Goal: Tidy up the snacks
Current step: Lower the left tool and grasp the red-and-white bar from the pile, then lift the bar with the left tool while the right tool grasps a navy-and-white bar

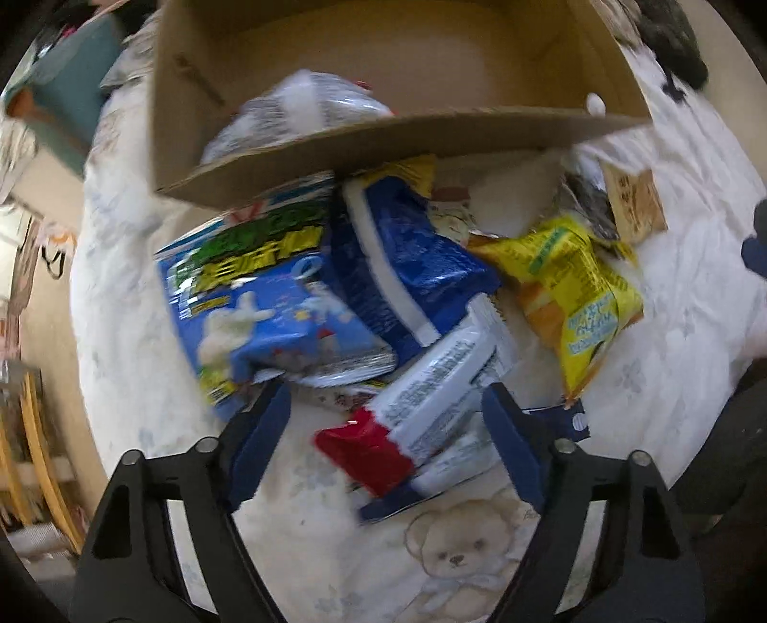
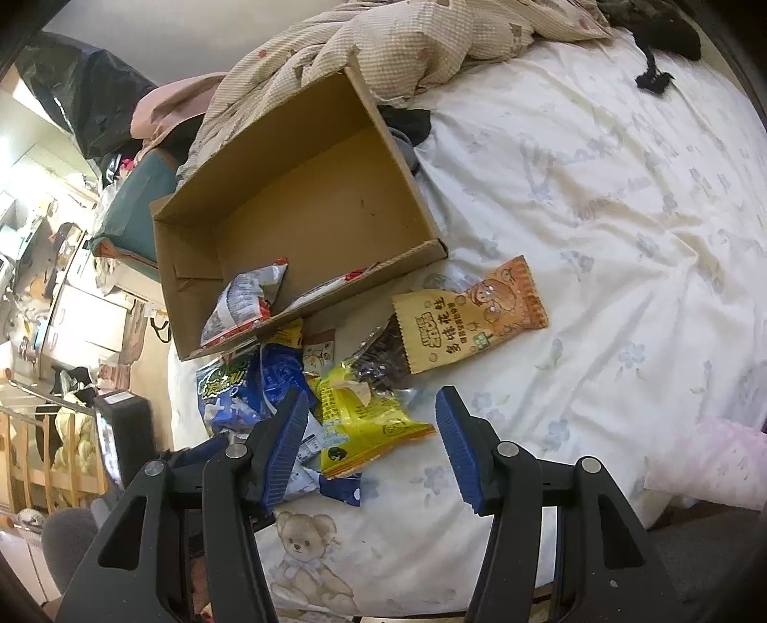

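Note:
An open cardboard box (image 2: 307, 191) lies on the bed with a red and white packet (image 2: 244, 302) in its near corner. A heap of snacks sits in front of it: a blue and green bag (image 1: 254, 297), a dark blue pack (image 1: 407, 259), a yellow bag (image 1: 570, 287) and an orange peanut packet (image 2: 470, 316). My left gripper (image 1: 386, 431) points down, open, with a red and white packet (image 1: 422, 421) lying between its fingers; the pads stand clear of it. My right gripper (image 2: 371, 407) hangs open just above the yellow bag (image 2: 364, 421).
The white bed sheet (image 2: 599, 215) carries a teddy bear print (image 2: 297, 541) near me. A checked blanket (image 2: 407, 43) is bunched behind the box and a black garment (image 2: 656, 28) lies at the far right. The bed's edge drops off at the left.

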`<state>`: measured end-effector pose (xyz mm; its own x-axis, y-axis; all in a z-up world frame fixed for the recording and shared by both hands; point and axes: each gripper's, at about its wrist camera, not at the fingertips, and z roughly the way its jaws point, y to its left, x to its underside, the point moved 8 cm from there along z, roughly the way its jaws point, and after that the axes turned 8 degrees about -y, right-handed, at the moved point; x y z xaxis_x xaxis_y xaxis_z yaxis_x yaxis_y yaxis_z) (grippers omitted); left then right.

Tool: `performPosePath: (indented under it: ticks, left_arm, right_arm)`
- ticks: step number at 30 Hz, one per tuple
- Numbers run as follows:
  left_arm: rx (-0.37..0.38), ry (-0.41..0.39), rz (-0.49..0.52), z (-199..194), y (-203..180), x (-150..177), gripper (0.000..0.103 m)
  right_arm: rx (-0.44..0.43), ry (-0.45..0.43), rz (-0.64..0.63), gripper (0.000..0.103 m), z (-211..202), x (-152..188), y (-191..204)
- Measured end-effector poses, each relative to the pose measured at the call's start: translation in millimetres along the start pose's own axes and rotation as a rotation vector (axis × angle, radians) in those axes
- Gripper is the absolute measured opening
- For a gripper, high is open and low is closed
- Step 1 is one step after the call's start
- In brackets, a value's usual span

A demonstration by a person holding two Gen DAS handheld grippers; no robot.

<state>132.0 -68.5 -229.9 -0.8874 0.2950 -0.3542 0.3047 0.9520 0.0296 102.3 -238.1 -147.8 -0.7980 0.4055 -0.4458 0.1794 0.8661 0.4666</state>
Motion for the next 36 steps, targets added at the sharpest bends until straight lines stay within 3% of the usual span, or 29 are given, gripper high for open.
performPosePath:
  ticks: [3, 10, 15, 21, 27, 31, 36]
  left_arm:
    - [0.013, 0.007, 0.006, 5, -8, -2, 0.077]
    - [0.081, 0.012, -0.001, -2, -20, -3, 0.029]
    - [0.179, -0.012, -0.066, -26, -21, -7, 0.012]
    - [0.241, -0.084, -0.077, -68, -20, -13, 0.007]
    - [0.222, -0.185, -0.113, -99, 5, -16, 0.007]
    - [0.190, -0.223, -0.184, -117, 31, -11, 0.006]
    - [0.158, -0.275, -0.249, -132, 53, -6, 0.006]
  right_arm:
    - [-0.001, 0.006, 0.012, 0.058, 1, -1, -3]
    - [0.007, 0.026, 0.021, 0.058, 6, 1, -6]
    - [0.025, 0.042, 0.009, 0.058, 11, 3, -5]
    - [0.042, 0.040, -0.006, 0.058, 10, 5, -6]
    - [0.027, 0.071, 0.005, 0.058, 11, 12, -6]
    - [-0.046, 0.215, 0.041, 0.058, 31, 37, 2]
    - [-0.052, 0.388, 0.078, 0.058, 67, 76, 11]
